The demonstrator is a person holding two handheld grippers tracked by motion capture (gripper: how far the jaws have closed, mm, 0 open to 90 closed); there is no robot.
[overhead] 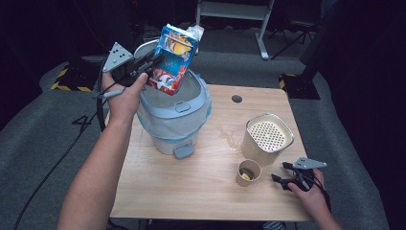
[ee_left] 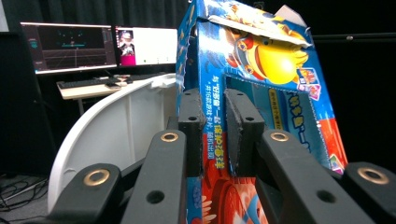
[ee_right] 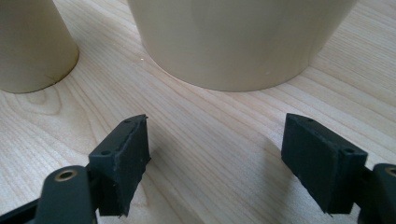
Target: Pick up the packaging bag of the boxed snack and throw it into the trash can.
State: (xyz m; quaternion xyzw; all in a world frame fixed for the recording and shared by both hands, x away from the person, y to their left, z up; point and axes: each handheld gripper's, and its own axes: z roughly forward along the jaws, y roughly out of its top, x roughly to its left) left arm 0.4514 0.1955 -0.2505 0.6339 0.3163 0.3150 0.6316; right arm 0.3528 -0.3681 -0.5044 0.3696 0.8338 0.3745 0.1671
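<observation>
Blue carton [overhead: 173, 57] clamped in left claw [overhead: 148, 64] above bin [overhead: 174, 120], right claw [overhead: 283, 178] spread wide on table [overhead: 191, 187]

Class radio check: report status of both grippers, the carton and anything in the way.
Left gripper shut on carton above open bin. Right gripper open, resting on table. Nothing blocking.

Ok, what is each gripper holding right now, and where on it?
The left gripper pinches the torn front panel of the blue carton above the bin. The right gripper is open, holding nothing.
</observation>
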